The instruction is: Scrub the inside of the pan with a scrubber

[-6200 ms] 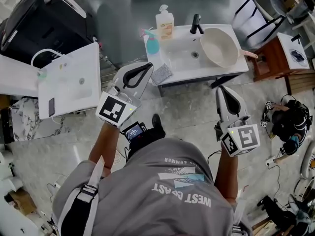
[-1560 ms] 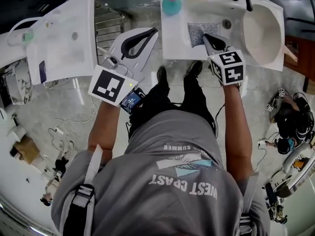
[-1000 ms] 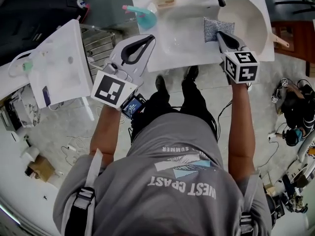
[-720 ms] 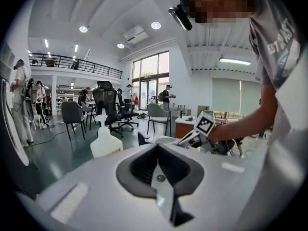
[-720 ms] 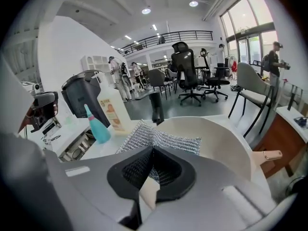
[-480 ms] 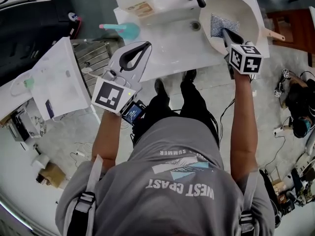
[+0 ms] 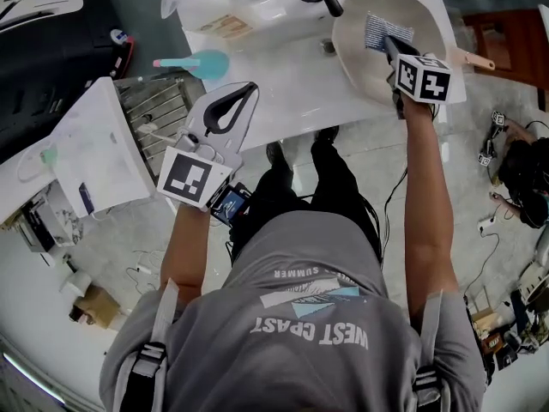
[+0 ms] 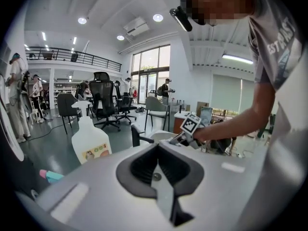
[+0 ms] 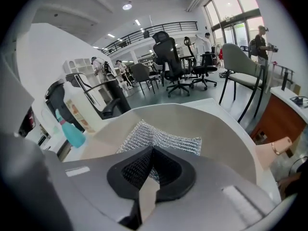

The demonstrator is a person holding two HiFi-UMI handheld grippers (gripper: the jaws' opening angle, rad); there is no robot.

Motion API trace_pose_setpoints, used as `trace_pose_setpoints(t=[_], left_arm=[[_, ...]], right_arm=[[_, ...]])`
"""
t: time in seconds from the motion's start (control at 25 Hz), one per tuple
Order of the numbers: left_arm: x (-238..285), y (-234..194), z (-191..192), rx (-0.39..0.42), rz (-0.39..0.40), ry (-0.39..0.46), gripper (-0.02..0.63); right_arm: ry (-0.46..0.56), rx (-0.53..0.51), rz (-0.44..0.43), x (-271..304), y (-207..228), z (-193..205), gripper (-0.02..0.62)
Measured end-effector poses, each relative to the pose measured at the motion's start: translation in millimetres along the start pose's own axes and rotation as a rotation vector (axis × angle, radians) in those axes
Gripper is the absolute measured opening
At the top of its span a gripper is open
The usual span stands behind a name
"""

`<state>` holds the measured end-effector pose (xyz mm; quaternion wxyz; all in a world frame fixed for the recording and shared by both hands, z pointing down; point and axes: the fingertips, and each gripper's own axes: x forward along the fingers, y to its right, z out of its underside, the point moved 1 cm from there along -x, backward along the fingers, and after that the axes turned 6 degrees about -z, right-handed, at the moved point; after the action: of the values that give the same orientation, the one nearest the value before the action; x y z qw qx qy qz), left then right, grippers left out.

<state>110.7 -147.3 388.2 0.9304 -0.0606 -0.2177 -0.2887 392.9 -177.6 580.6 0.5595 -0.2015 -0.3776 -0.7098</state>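
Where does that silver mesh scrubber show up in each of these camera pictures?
Head view: the silver mesh scrubber is at the upper right, inside the beige pan.
Left gripper view: not visible.
Right gripper view: centre, pinched in the right claw.
Shared landmark: the teal spray bottle, lower left in the left gripper view, left in the right gripper view.

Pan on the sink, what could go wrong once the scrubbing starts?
Nothing steadies the pan: the left claw is away from it, so it may slide or rock under pressure. The right claw pinches the scrubber by one edge only, so it may fold or slip out.
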Motion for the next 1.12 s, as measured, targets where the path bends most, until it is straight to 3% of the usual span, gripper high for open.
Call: trace_pose_setpoints(t=[0.28,0.48,0.72,0.92,1.12], left_arm=[[1.6,-1.8,20.1,-0.024,-0.031,-0.052,0.003],[3.2,-4.6,24.6,-0.027,-0.032,-0.05,0.003],[10.4,-1.3,17.6,-0.023,-0.009,-0.026,0.003],[12.0,0.5,11.9,-0.015,0.002,-0.016,0.003],[9.3,-2.9,8.6,-0.012,-0.004,-0.01,0.003]], right_arm=[[-0.063,0.061,-0.031,71.6,19.1,0.4,0.008],[-0.122,0.003,-0.102,70.6,-3.4,10.0,0.009],[-0.302,-0.139,-0.189,49.7,-36.0,49.4,0.009],[-0.435,-0.199,-0.153,30.3,-24.2,72.5,0.009],[-0.519,-0.223,-0.042,15.5,20.4,84.4,0.011]])
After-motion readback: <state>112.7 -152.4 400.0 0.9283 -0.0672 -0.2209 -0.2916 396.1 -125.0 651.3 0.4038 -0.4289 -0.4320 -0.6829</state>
